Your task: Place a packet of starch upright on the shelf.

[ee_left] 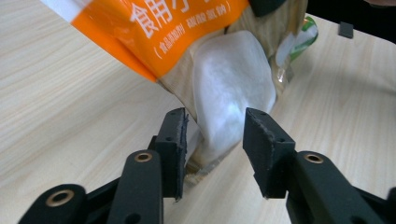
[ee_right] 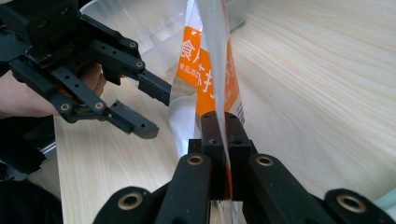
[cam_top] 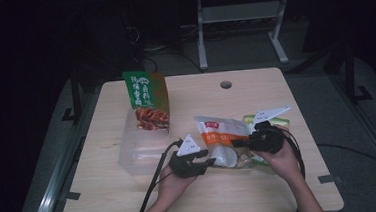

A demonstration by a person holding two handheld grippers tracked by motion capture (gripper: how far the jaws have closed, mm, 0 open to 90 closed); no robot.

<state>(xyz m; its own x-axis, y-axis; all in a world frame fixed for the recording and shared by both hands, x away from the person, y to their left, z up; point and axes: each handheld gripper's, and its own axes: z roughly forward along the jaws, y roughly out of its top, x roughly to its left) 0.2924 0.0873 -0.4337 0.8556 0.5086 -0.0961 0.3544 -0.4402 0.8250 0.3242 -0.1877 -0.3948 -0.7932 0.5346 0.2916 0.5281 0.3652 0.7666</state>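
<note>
An orange and white pouch (cam_top: 221, 131) with a clear lower part hangs just over the table at centre right. My right gripper (cam_top: 234, 143) is shut on its side edge; in the right gripper view the jaws (ee_right: 224, 126) pinch the thin seam of the pouch (ee_right: 210, 70). My left gripper (cam_top: 211, 160) stands open at the pouch's lower left corner. In the left gripper view its jaws (ee_left: 215, 135) straddle the white bulge of the pouch (ee_left: 233, 79) without pressing it. The left gripper (ee_right: 154, 111) also appears open in the right gripper view.
A clear plastic bin (cam_top: 129, 155) sits left of centre with a green and orange packet (cam_top: 147, 101) standing upright in it. Another green packet (cam_top: 277, 122) lies under the pouch at the right. A round hole (cam_top: 226, 85) marks the table's far edge.
</note>
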